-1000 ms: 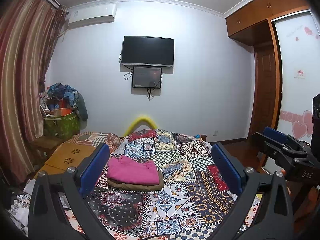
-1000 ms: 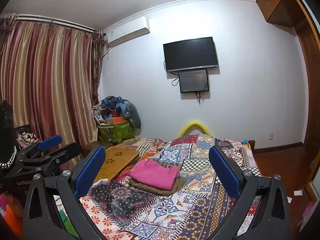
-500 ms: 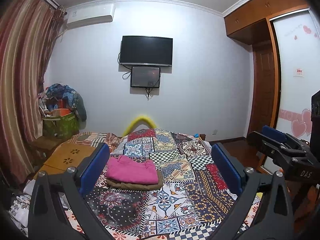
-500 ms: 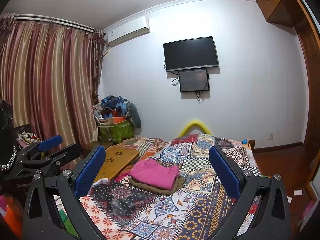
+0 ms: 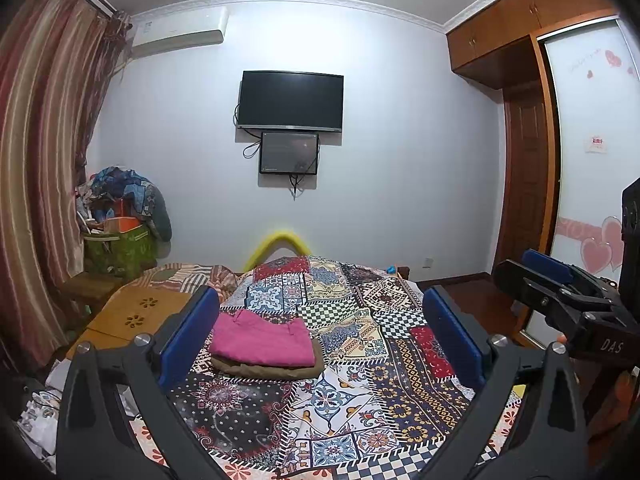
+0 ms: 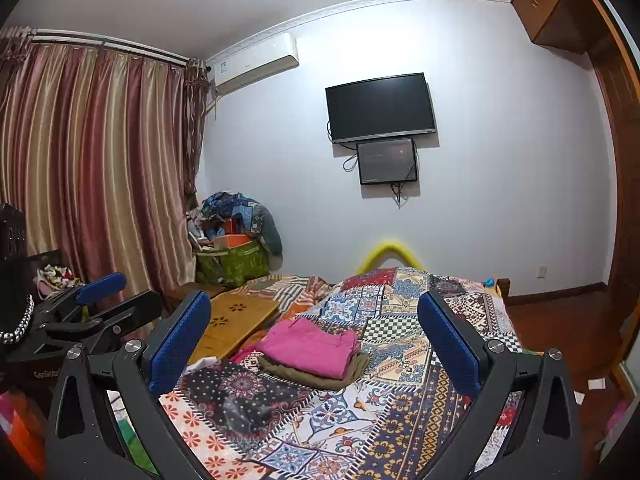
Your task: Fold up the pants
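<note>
Hardly shifted since a second ago: left wrist view drifted a touch, folded stack sitting slightly further right between the fingers. Left gripper spread wide, holding nothing, raised above the near edge of the bed. Right gripper likewise spread wide and empty, just beside the left one. Pink pants folded flat atop a folded olive garment, lying on the patchwork bedspread toward the bed's left edge, well ahead of both grippers and untouched. Seen between the blue pads in both views, nearer the left pad. Wooden lap tray just beyond the bed's left edge.
</note>
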`<state>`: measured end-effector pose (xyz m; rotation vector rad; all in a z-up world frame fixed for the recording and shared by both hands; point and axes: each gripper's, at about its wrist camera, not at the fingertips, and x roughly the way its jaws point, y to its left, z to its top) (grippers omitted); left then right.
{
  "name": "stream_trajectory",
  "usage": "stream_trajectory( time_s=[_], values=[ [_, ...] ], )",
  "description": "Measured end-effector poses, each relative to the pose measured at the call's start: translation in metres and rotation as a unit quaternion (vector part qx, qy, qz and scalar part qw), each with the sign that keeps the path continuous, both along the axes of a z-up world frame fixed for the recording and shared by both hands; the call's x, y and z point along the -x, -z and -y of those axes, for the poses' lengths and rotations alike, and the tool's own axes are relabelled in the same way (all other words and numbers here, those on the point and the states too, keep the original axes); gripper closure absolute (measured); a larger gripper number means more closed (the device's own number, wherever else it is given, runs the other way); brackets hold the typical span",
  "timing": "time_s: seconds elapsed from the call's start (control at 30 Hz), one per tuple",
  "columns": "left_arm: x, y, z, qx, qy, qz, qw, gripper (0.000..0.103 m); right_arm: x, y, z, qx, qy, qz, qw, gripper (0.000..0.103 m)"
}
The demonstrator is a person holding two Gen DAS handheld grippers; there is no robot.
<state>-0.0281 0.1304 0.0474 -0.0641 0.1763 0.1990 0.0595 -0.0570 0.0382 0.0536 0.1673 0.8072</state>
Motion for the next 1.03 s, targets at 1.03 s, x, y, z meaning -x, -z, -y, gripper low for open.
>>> stream_trajectory(
  time_s=[1.03],
  values=[
    [-0.0003,0.0018,-0.0055,0.013,0.013,-0.008,0.9998,0.0,-0.0028,0.0003,0.0015,0.005,-0.004,-0.003,1.0,0.0]
  ],
)
